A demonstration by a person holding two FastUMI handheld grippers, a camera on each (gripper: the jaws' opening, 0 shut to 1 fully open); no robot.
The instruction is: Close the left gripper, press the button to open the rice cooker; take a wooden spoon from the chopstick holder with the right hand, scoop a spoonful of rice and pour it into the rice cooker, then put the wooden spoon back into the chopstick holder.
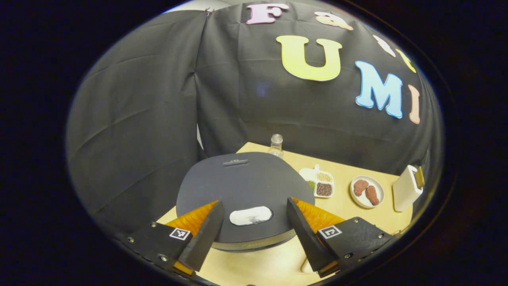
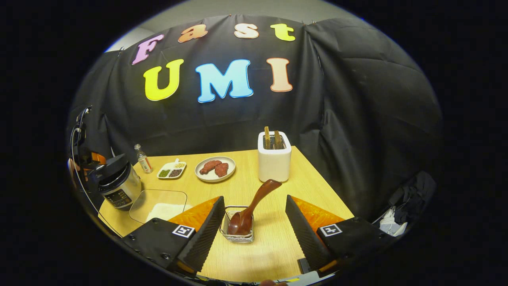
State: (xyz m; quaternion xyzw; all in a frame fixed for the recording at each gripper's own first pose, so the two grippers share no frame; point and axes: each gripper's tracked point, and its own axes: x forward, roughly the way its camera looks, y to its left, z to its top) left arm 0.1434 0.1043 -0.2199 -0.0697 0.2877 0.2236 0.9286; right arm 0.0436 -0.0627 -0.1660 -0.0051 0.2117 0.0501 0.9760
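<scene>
L gripper (image 1: 252, 234) hovers over the rice cooker (image 1: 242, 190) w/ fingers spread wide, holding nothing; lid shut, pale button (image 1: 251, 215) sits right between the fingertips. Risk: task wants the fingers closed before pressing; pressed open like this, the tips would straddle the button and land on the lid either side, so no release. A closed tip landing off-centre could also slip off the smooth lid.

Moving right in the right gripper view: cooker at far left, clear glass tray of rice (image 2: 158, 206) just beside it on the wooden table (image 2: 309, 186); then R gripper (image 2: 254, 234), also released and empty, w/ the wire chopstick holder (image 2: 237, 230) between its fingers; wooden spoon (image 2: 254, 204) stands bowl-down in it, handle leaning up-right toward the white toaster (image 2: 274, 161). Risks: holder looks light, so a skewed pull may tip or drag it; slanted handle may twist in a flat pinch; an overfull scoop could spill rice on the way to the cooker.
</scene>
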